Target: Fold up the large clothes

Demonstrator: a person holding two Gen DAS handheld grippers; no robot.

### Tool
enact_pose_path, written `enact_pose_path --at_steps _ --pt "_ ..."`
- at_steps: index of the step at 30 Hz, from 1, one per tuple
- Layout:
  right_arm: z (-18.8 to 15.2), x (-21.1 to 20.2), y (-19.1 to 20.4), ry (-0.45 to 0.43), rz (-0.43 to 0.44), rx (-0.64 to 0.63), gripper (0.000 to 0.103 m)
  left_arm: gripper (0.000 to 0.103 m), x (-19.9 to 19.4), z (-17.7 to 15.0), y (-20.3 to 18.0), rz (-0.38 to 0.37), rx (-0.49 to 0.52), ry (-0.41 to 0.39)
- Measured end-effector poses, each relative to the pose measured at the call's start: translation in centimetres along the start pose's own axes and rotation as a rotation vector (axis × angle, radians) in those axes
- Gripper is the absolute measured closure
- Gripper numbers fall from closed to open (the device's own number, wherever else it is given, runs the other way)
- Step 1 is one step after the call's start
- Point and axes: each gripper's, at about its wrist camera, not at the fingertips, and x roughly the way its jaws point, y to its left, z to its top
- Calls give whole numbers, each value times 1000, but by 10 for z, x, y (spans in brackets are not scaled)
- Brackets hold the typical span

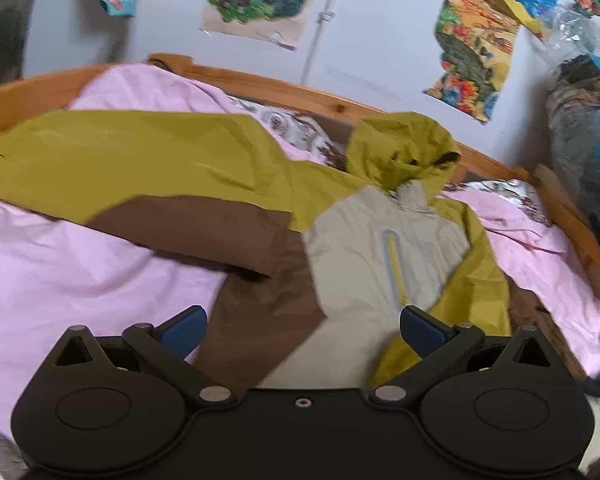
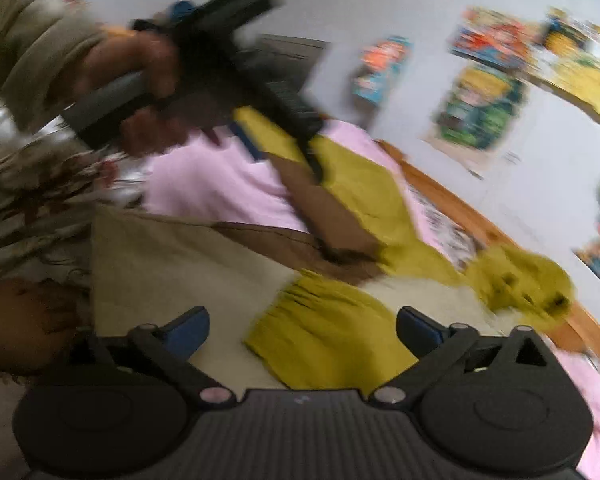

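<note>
A mustard, brown and cream hooded jacket (image 1: 228,184) is lying spread across a pink sheet (image 1: 60,272) on a wooden bed (image 1: 284,92), hood toward the wall. The left gripper (image 1: 302,326) and right gripper (image 2: 302,328) are both hovering over it, jaws spread wide and gripping nothing.

The jacket (image 1: 204,168) lies spread on my bed (image 1: 60,280), its hood (image 1: 400,148) toward the headboard (image 1: 300,94) and one sleeve (image 1: 140,148) stretched out left of the jacket's body (pictures (image 1: 476,52) hang on the wall behind the headboard).
</note>
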Motion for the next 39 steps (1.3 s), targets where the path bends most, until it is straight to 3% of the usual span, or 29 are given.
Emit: enact_pose_path --at_steps 6,8,10,12,15,16,17,20,24,27,28,31,33,34,35,36,39 --pt "-28 1 -96 152 -247 156 3 1 56 -6 -15 -219 -34 163" --pt "-45 14 -139 205 -315 243 12 2 79 -6 -26 -264 -15 233" --pt "-66 31 -189 253 -379 364 26 8 101 -6 -39 -267 28 305" --pt "-87 49 -232 285 -425 498 30 13 122 -5 -51 -243 74 375" --pt "-120 73 -289 334 -440 666 37 43 142 -6 -60 -260 91 435" --pt "-128 80 -299 355 -426 700 53 68 146 -7 -63 -270 95 447" --pt "-134 85 -308 364 -398 728 77 92 149 -9 -67 -267 103 446" --pt "-144 86 -315 346 -315 754 93 98 145 -13 -75 -206 142 386" --pt "-134 65 -314 348 -376 657 98 100 117 -13 -77 -246 167 239" --pt "-131 58 -333 337 -428 664 102 100 109 -18 -60 -301 44 227" --pt "-129 56 -335 338 -442 659 102 100 111 -22 -58 -325 24 247" --pt "-125 64 -340 362 -414 672 102 99 126 -33 -64 -303 63 278" --pt "-119 69 -349 353 -393 716 94 98 130 -36 -62 -317 21 283" --pt "-114 74 -354 337 -380 734 74 98 132 -36 -59 -323 6 280" --pt "-108 81 -360 319 -361 761 47 97 131 -37 -57 -328 0 276" --pt "-102 89 -368 303 -343 796 41 97 131 -38 -56 -331 2 273" --pt "-96 122 -393 288 -318 879 39 96 131 -40 -55 -331 23 268"
